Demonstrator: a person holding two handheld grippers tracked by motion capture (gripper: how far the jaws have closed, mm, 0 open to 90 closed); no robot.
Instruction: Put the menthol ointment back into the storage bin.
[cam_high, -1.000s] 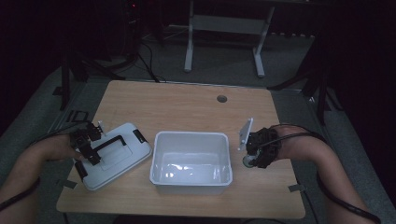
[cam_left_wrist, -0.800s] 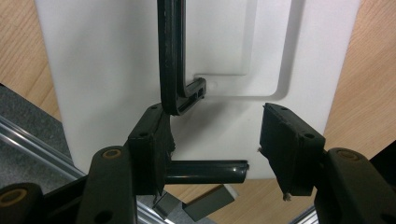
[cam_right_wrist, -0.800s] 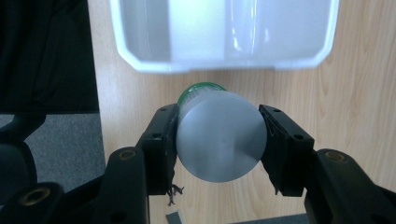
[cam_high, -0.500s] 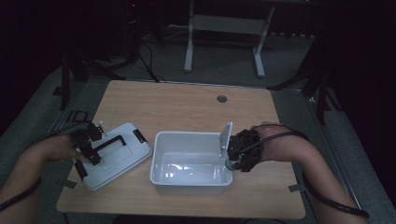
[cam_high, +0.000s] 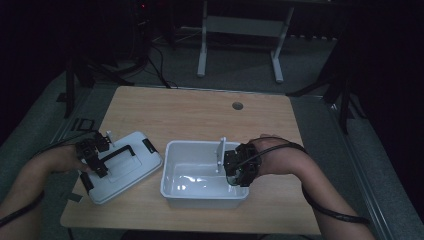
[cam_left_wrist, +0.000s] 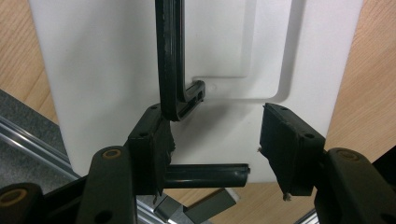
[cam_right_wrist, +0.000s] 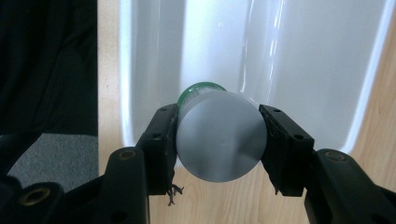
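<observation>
Moved over glossy white tub (cam_high: 172, 172): right claw (cam_right_wrist: 218, 140) clamping round grey jar (cam_right_wrist: 219, 140).

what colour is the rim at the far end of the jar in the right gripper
Green rim on a grey jar, best seen in the right gripper view.

Grey green-capped jar (cam_right_wrist: 219, 140) lies sideways over the white bin's (cam_high: 175, 192) rim.

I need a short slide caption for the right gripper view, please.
Right hand-held gripper clamps a grey cylindrical container with a green rim, above the white bin's edge.
</observation>
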